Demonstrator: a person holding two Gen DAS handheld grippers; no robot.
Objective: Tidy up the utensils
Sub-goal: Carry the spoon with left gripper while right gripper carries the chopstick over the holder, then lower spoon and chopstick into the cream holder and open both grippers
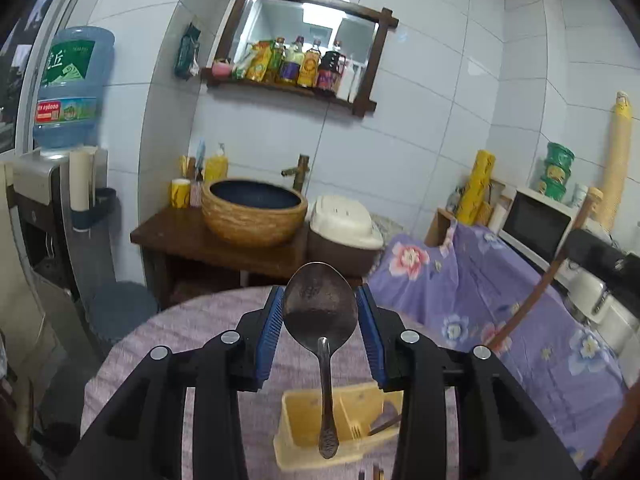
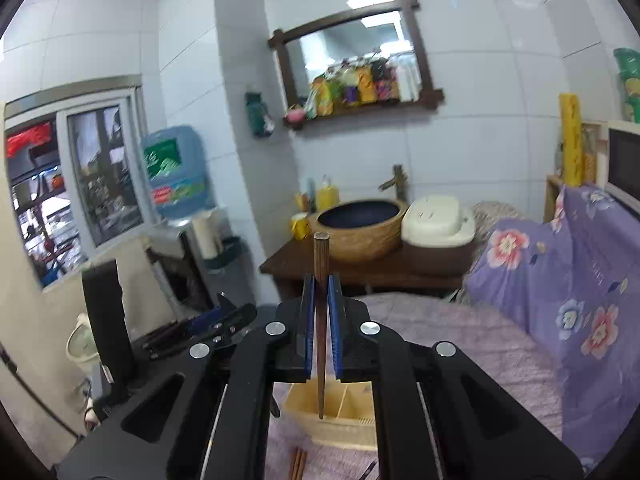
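Observation:
In the left wrist view my left gripper (image 1: 321,295) is shut on a metal spoon (image 1: 320,320), its blue pads pressing the sides of the bowl. The spoon's handle hangs down over a yellow utensil holder (image 1: 296,420) on the table. That holder's right compartment has a brown chopstick and other utensils (image 1: 384,420) in it. In the right wrist view my right gripper (image 2: 321,282) is shut on a brown chopstick (image 2: 321,252). It stands upright, with its thin tip pointing down at the yellow holder (image 2: 348,426).
The round table has a lilac cloth (image 1: 180,340). More brown chopsticks (image 2: 298,464) lie on it in front of the holder. A flowered purple cover (image 1: 500,280) drapes furniture on the right, with a curved wooden rod (image 1: 540,280) beside it. A basin stand (image 1: 252,212) is beyond the table.

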